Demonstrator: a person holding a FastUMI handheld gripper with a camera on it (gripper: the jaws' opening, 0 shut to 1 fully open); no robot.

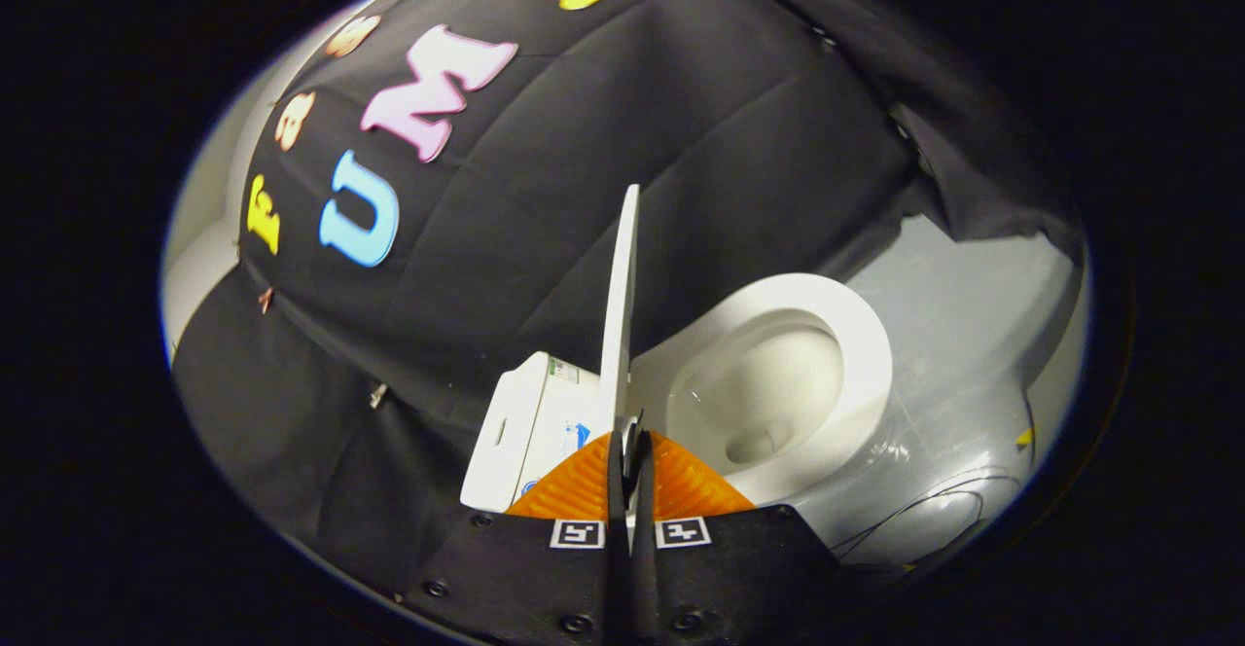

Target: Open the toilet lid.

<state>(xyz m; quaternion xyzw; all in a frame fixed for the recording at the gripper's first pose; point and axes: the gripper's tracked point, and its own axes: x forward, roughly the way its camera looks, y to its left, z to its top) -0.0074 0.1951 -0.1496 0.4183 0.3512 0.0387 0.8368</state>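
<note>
1. The gripper [629,451] has its fingers pressed together on the near edge of the toilet lid [621,315], clamping it from both sides.
2. The lid stands on edge, its long axis running straight ahead from the fingers.
3. The seat [856,335] and bowl [768,403] lie to its right, the tank [525,422] to its left.
4. Judged from this, the lid is nearly open; what remains is tipping it left toward the tank.

White toilet lid [620,305], white seat [856,335], white tank [530,427], against a plain black cloth wall [584,189].
</note>
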